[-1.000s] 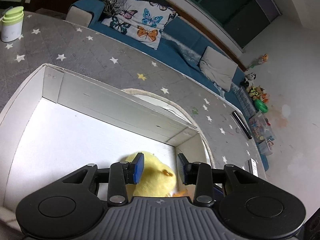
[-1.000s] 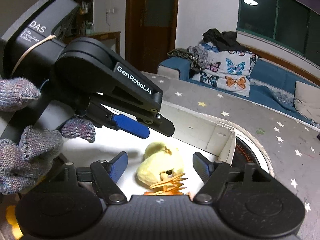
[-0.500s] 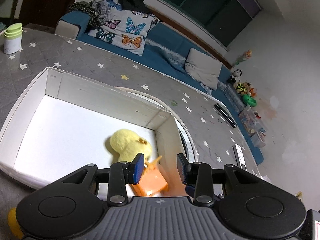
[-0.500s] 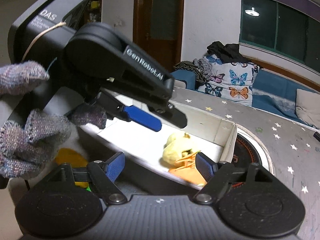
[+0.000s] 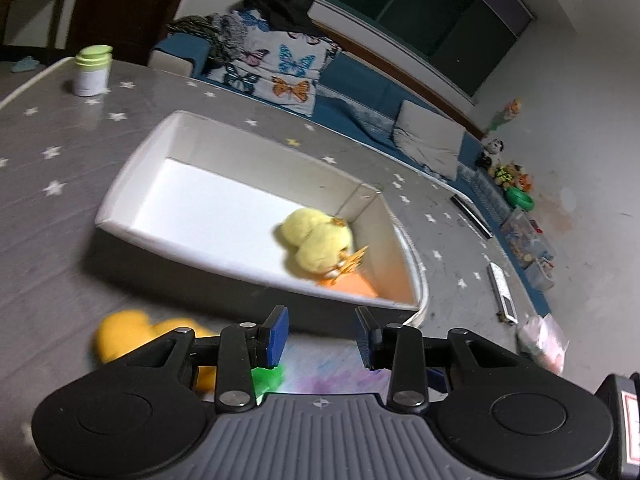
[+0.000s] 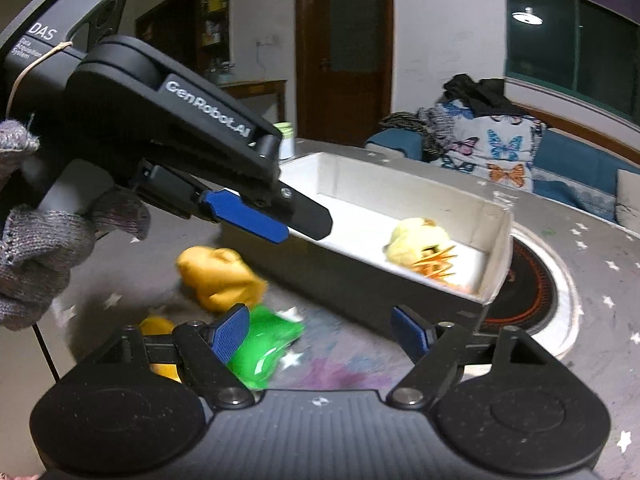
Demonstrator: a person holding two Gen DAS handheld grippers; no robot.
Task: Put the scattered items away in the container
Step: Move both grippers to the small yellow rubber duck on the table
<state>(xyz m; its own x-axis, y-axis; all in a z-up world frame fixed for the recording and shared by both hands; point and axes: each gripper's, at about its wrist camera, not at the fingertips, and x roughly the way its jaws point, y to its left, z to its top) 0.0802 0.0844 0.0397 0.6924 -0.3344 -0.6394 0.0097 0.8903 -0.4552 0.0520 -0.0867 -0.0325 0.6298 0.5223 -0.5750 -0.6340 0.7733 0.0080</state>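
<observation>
A white box [image 5: 132,184] [image 6: 498,232] sits on the grey star-patterned table. Inside it lie a yellow plush duck [image 5: 316,240] [image 6: 420,240] and an orange comb-like clip [image 5: 352,280] [image 6: 436,266]. In front of the box lie an orange plush toy [image 5: 124,332] [image 6: 218,276], a green item [image 5: 268,378] [image 6: 264,344] and a small yellow-orange item [image 6: 158,328]. My left gripper [image 5: 320,332] is open and empty, just in front of the box; it also shows in the right wrist view [image 6: 248,216]. My right gripper [image 6: 320,336] is open and empty above the green item.
A white bottle with a green cap [image 5: 93,72] stands at the table's far left. A round burner [image 6: 532,292] is set into the table right of the box. A sofa with butterfly cushions [image 5: 280,68] lies behind. A remote [image 5: 502,292] lies at the right.
Both grippers have pulled back out of the box toward the near side. The duck and orange clip stay in the box. The loose items in front have come into view.
</observation>
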